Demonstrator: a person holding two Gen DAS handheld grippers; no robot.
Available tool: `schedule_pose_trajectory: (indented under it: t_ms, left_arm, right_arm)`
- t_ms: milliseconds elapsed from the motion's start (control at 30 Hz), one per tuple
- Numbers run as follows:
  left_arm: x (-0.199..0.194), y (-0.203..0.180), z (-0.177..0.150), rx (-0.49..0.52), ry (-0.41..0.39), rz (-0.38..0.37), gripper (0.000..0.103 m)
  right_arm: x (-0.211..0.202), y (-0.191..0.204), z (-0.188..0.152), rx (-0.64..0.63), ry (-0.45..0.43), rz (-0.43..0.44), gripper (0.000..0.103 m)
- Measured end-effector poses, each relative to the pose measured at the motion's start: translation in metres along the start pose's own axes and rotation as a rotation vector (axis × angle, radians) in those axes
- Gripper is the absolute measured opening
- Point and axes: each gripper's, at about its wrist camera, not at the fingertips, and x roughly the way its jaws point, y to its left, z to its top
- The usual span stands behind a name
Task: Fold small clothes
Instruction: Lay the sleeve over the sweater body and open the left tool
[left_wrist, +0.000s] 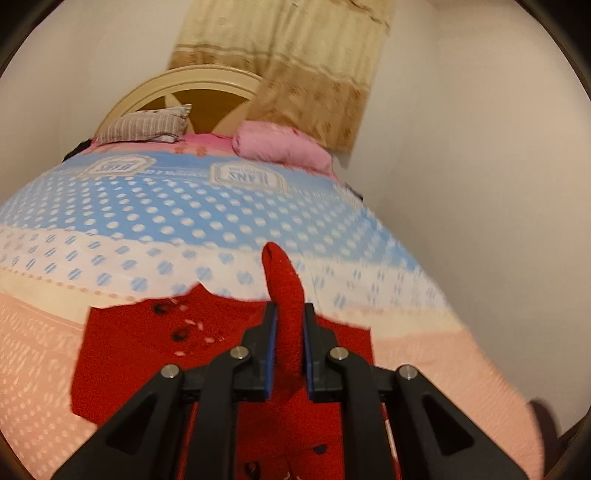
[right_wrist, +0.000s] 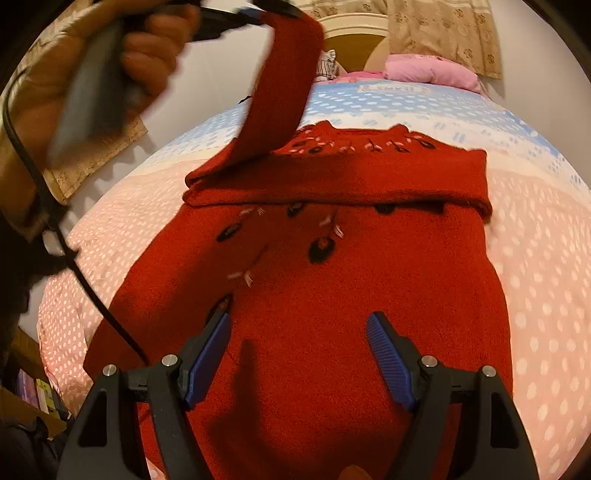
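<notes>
In the right wrist view a hand (right_wrist: 110, 62) at ten o'clock, smeared by motion, carries the left gripper (right_wrist: 255, 13), cut off by the top edge. Its fingers clamp the sleeve (left_wrist: 284, 306) of the red sweater (right_wrist: 332, 277), which hangs in a strip toward twelve o'clock. The sweater's body lies flat on the dotted bedspread (right_wrist: 535, 258), one fold across its upper part, its lower hem hidden behind the right gripper (right_wrist: 299, 332) at six o'clock. That gripper's jaws stand wide, nothing between them. A pink pillow (right_wrist: 432, 70) sits at one o'clock.
</notes>
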Motion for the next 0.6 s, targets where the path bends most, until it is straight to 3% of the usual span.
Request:
schedule_pose_trajectory:
  t_ms: [133,233,300,433,533,600]
  left_arm:
    - [0.037,-0.023,-0.032,0.081,0.105,0.039,0.021]
    - [0.039,-0.016,-0.046,0.091,0.163,0.023,0.024]
    - [0.027,-0.006,-0.051,0.105,0.154,0.025,0.032]
    - [-0.012,0.024,-0.061,0.133,0.049,0.082,0.067]
    - [-0.038,0.063,-0.074,0.139,0.01,0.157,0.075]
    - [-0.043,0.091,-0.085,0.143,0.035,0.236,0.078]
  right_arm:
    - [-0.002,-0.001,-0.007,-0.004,-0.021,-0.005,0.076]
    - [-0.001,-0.001,-0.011,-0.015,-0.039,-0.006,0.076]
    - [-0.001,-0.001,-0.015,-0.021,-0.051,-0.004,0.077]
    - [-0.002,-0.001,-0.015,-0.026,-0.056,0.001,0.077]
    - [-0.005,-0.003,-0.011,-0.02,-0.045,0.006,0.077]
    - [-0.012,-0.003,-0.005,-0.017,-0.048,0.007,0.077]
